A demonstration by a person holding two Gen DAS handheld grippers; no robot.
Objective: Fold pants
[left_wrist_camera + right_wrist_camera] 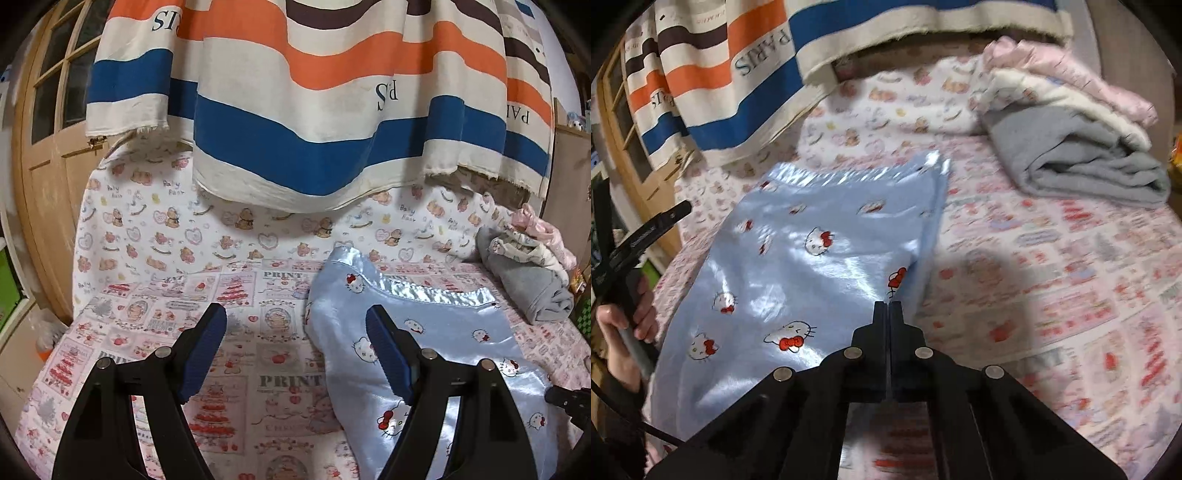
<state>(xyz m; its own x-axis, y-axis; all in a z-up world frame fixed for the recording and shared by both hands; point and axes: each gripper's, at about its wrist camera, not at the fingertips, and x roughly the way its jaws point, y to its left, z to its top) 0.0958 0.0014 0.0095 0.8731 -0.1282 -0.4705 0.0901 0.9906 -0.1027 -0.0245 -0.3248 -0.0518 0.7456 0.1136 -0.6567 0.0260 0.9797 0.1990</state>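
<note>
Right claw (889, 308) pinches shiny blue cat-print pants (798, 266), lying flat.

Indoor overhead light; glare on satin pants (798, 258); right view motion-blurred, shadow on bedsheet (1052, 258); fisheye edges dark.

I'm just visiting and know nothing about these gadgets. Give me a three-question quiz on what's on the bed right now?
1. True or false: the left hand-held gripper is open.
2. What is the right hand-held gripper shut on?
A. grey folded garment
B. blue satin pants
C. striped cloth
3. Fill in: the grey folded garment lies to the ____ of the blue satin pants in the right wrist view.

Key: 1 true; 2 B; 3 right.
</note>
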